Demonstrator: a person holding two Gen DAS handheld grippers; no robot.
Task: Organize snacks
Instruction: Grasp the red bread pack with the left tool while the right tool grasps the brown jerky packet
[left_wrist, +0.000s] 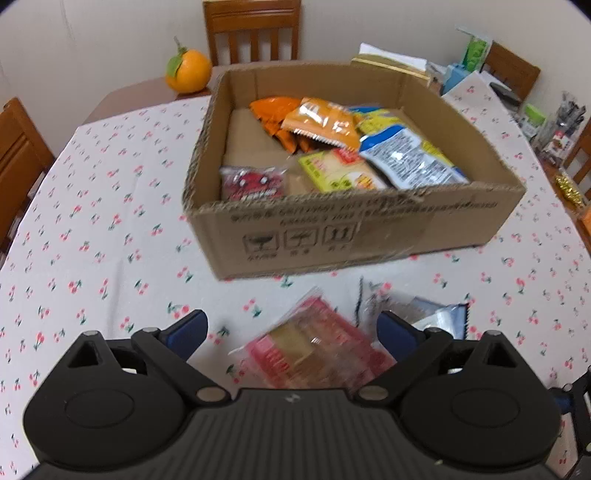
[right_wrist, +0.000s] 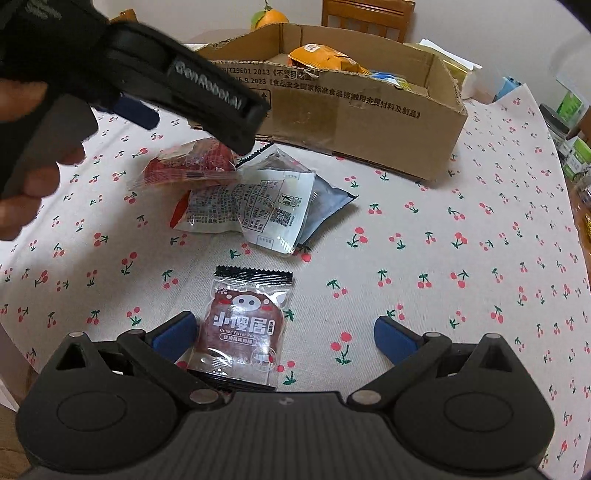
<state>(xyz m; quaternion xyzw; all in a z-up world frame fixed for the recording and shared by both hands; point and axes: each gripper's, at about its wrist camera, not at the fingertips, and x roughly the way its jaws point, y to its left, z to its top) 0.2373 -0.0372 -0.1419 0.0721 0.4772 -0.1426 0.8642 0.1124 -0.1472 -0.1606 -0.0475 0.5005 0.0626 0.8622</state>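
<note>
Tongs wide apart on both sides! Right tongs (right_wrist: 282, 332) hover over the grilled pork packet (right_wrist: 242, 328), its long axis running straight ahead, zigzag black seal farthest away. Left tongs (left_wrist: 291, 330) straddle a red biscuit packet (left_wrist: 314, 347), angled forward-left, before the cardboard box (left_wrist: 332, 236).

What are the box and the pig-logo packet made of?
Box: corrugated cardboard, matte brown; ragged fluted rims and printed handling symbols show it. Pig-logo packet: glossy clear plastic film, apparently, with glare, serrated black top seal and the dark snack visible through it.
</note>
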